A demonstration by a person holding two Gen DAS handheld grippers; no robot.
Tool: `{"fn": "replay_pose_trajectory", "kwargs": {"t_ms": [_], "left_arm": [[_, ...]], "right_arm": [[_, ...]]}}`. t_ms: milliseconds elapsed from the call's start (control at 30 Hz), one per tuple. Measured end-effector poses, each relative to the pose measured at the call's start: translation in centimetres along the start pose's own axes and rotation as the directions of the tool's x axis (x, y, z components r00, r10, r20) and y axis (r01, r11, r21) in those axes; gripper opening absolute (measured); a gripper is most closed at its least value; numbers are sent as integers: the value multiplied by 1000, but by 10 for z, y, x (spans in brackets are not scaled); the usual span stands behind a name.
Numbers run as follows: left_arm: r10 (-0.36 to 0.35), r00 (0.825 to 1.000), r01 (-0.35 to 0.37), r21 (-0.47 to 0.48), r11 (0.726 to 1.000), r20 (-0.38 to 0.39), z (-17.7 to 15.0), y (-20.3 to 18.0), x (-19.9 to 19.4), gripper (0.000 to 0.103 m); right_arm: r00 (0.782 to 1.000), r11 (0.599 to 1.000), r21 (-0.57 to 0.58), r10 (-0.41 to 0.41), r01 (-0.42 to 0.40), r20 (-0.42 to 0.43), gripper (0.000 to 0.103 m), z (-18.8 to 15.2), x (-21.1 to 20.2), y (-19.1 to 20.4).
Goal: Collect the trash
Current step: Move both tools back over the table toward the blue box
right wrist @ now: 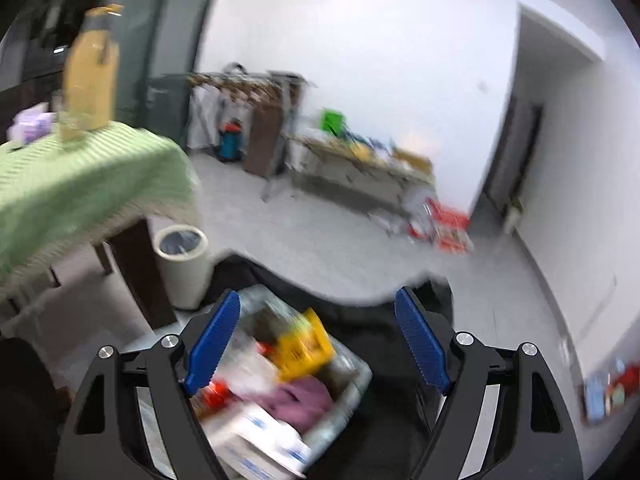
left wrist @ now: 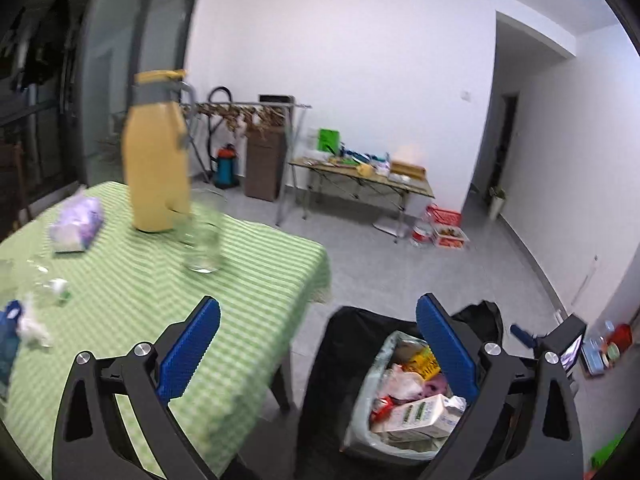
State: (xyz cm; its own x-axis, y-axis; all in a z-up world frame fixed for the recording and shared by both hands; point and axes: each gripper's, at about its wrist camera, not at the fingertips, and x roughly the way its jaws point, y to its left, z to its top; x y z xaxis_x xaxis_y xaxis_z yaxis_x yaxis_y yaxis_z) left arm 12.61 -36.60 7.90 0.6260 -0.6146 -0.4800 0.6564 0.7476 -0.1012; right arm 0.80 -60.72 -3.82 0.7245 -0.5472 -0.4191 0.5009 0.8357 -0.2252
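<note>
Here, left tongs [left wrist: 318, 354]: spread wide, holding nothing, hanging over the counter edge and the bin.
Right tongs [right wrist: 318, 340]: spread wide too, nothing between the blue pads [right wrist: 214, 342], poised directly above the bin.
Trash bin [left wrist: 362, 412]: on the floor just beside the counter, lined with a pale bag, set inside black fabric.
Bin contents: white carton [left wrist: 420, 416] lying on its side, yellow packet [right wrist: 306, 344], pink crumpled wrapper [right wrist: 298, 400], red scraps; blurred in the right view.
Counter [left wrist: 240, 280]: green checked cloth, near corner close to the bin rim.
On the counter: tall yellow bottle [left wrist: 156, 152] upright, clear glass [left wrist: 202, 236] just beside it, purple tissue pack [left wrist: 76, 222] to the left.
Loose trash still on the counter: crumpled white paper [left wrist: 34, 326] and a clear wrapper [left wrist: 52, 286] near the left edge.
Second container: small cream bin [right wrist: 182, 266] by the counter leg.
Open room: bare grey floor [left wrist: 400, 276] beyond the bin, stretching to a cluttered folding table [left wrist: 360, 178] against the far wall.
</note>
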Motion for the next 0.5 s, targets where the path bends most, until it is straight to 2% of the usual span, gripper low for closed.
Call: {"fn": "replay_pose_trajectory", "kwargs": {"t_ms": [100, 167, 333, 467, 500], "left_arm": [[48, 997, -48, -1, 999, 58, 4, 20, -31, 95], [78, 992, -78, -9, 997, 96, 4, 36, -54, 95], [182, 973, -175, -57, 983, 144, -6, 93, -109, 95], [268, 954, -255, -106, 961, 136, -22, 148, -146, 95], [308, 943, -295, -114, 949, 128, -29, 169, -156, 95]], "right_arm": [[992, 998, -6, 67, -67, 102, 82, 36, -25, 23], [976, 988, 19, 146, -151, 161, 83, 62, -43, 39], [935, 961, 23, 264, -277, 235, 84, 100, -79, 82], [904, 930, 29, 348, -366, 247, 86, 119, -94, 118], [899, 924, 28, 364, -382, 245, 86, 121, -97, 126]]}}
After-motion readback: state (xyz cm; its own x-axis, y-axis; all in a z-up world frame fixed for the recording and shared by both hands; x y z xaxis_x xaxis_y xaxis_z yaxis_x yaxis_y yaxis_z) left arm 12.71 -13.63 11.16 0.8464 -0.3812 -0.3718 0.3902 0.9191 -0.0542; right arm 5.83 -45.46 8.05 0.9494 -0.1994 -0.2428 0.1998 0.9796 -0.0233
